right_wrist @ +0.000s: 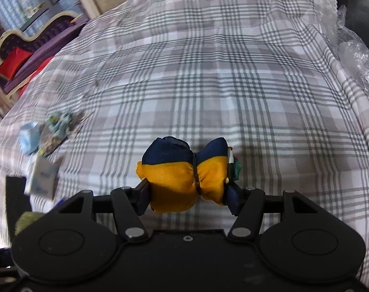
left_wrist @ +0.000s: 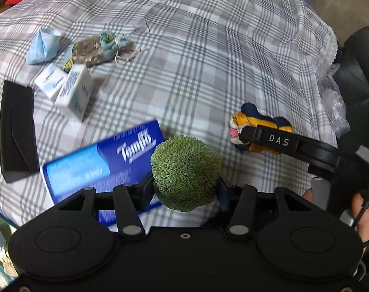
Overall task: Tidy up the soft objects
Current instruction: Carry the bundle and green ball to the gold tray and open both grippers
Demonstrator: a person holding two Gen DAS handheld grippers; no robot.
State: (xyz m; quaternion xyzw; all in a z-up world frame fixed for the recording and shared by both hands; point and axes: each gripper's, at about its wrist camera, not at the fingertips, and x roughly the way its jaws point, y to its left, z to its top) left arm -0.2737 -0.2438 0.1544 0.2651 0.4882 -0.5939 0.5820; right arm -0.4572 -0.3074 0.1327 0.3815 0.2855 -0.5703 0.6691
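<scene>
While the left gripper (left_wrist: 185, 191) squeezes the springy green ball (left_wrist: 185, 171), the right gripper (right_wrist: 188, 196) clamps the soft, light cloth bundle (right_wrist: 184, 172) across its puffy lobes.

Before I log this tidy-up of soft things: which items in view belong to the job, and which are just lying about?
Part of the job:
- green fuzzy ball, gripped by the left gripper
- yellow and navy cloth bundle, gripped by the right gripper
- herb sachet
- blue tissue pack
- small white tissue packs

Lying about:
- black foam block
- checked sheet
</scene>
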